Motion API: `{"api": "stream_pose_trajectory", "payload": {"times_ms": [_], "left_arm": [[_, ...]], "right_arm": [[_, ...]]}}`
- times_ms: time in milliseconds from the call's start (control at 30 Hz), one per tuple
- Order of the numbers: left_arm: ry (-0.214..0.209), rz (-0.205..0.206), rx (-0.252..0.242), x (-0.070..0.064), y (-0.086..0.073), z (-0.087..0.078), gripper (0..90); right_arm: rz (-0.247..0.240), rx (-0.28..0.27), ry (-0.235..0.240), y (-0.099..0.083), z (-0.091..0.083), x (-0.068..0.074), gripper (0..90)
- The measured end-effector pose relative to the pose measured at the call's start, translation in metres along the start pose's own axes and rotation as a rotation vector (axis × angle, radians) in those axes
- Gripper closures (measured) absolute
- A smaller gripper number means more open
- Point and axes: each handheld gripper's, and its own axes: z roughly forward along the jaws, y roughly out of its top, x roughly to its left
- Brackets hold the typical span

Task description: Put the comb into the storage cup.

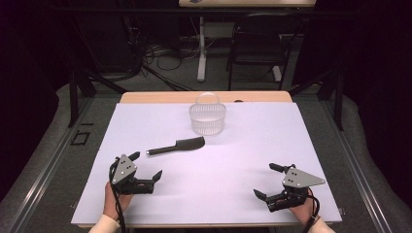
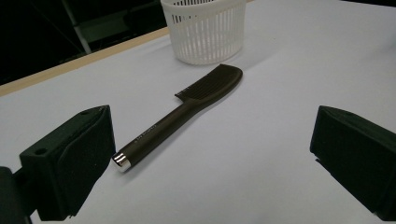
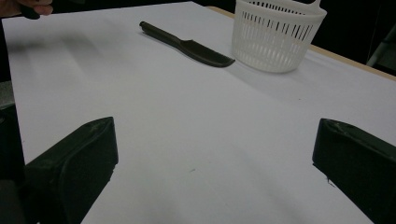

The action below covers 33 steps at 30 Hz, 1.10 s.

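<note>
At the near left of the white table point(image 1: 233, 194), the left gripper point(image 1: 145, 165) is hovering just above the surface with its jaws spread wide and nothing between them. A hand point(image 1: 114, 201) is gripping it from below, a pale sleeve point(image 1: 104, 224) showing at the bottom edge, and a grey three-cornered plate point(image 1: 125, 168) is sitting on top of it. In the left gripper view, the two black jaws are standing far apart, and the silver-capped end of the comb's handle is lying just beside the left-hand jaw, not touching it.

Moving rightward, the dark comb point(image 1: 177, 145) is lying flat on the table, ahead of the left gripper and a little to its right, its handle pointing back toward that gripper and its toothed head point(image 2: 215, 81) pointing toward the basket. The white slotted basket point(image 1: 207, 118) is standing upright near the far edge of the table, close beyond the comb's head but apart from it; a hooped handle is rising from its far rim.

At the near right, well apart from the comb and basket, the right gripper point(image 1: 272, 180) is also being held low over the table with its jaws wide and empty. In the right gripper view, bare white surface is lying between the two jaws, with the comb point(image 3: 187, 45) and basket point(image 3: 275, 35) farther off.
</note>
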Motion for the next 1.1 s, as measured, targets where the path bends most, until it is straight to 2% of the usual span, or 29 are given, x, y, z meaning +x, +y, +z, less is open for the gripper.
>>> {"api": "stream_pose_trajectory", "payload": {"times_ms": [800, 1100], "left_arm": [[0.062, -0.027, 0.077, 0.028, 0.018, 0.039, 0.0], [0.086, -0.053, 0.102, 0.039, 0.021, 0.050, 0.0]], "right_arm": [[-0.002, 0.006, -0.005, 0.000, 0.001, 0.000, 0.0], [-0.001, 0.007, -0.004, 0.000, 0.001, 0.000, 0.0]]}}
